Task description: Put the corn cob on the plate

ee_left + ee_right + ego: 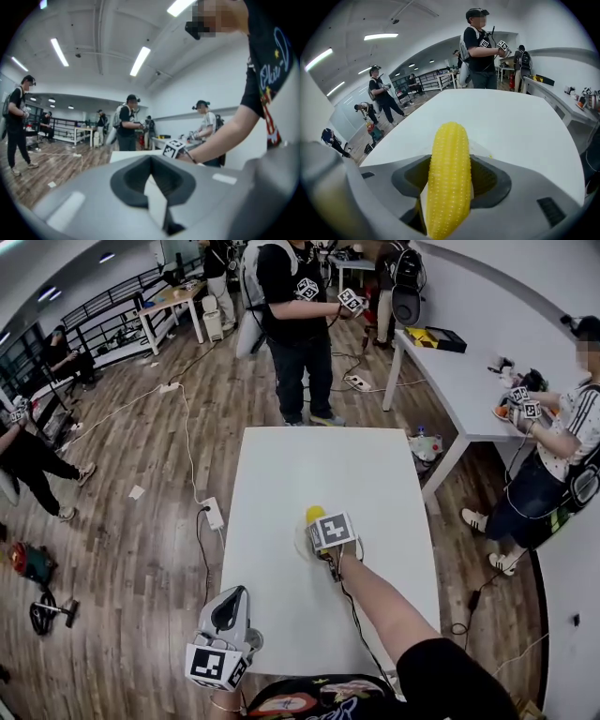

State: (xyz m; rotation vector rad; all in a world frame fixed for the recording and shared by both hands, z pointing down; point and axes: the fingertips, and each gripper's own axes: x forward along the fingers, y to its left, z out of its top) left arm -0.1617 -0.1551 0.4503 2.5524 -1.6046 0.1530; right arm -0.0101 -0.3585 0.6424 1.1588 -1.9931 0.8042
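Note:
The yellow corn cob (449,178) is clamped lengthwise between the jaws of my right gripper (449,201), with its rounded tip pointing away across the white table (497,117). In the head view the corn cob (313,514) sticks out ahead of the right gripper (320,526). Both sit over a pale white plate (302,547) at the table's middle. I cannot tell whether the cob touches the plate. My left gripper (233,596) hangs at the table's near left edge, away from the plate. Its jaws are together and hold nothing (157,197).
The white table (319,465) carries only the plate. A person (295,315) stands at its far end holding grippers. Another person (553,456) works at a second white table (450,371) to the right. Cables and a power strip (213,513) lie on the wooden floor to the left.

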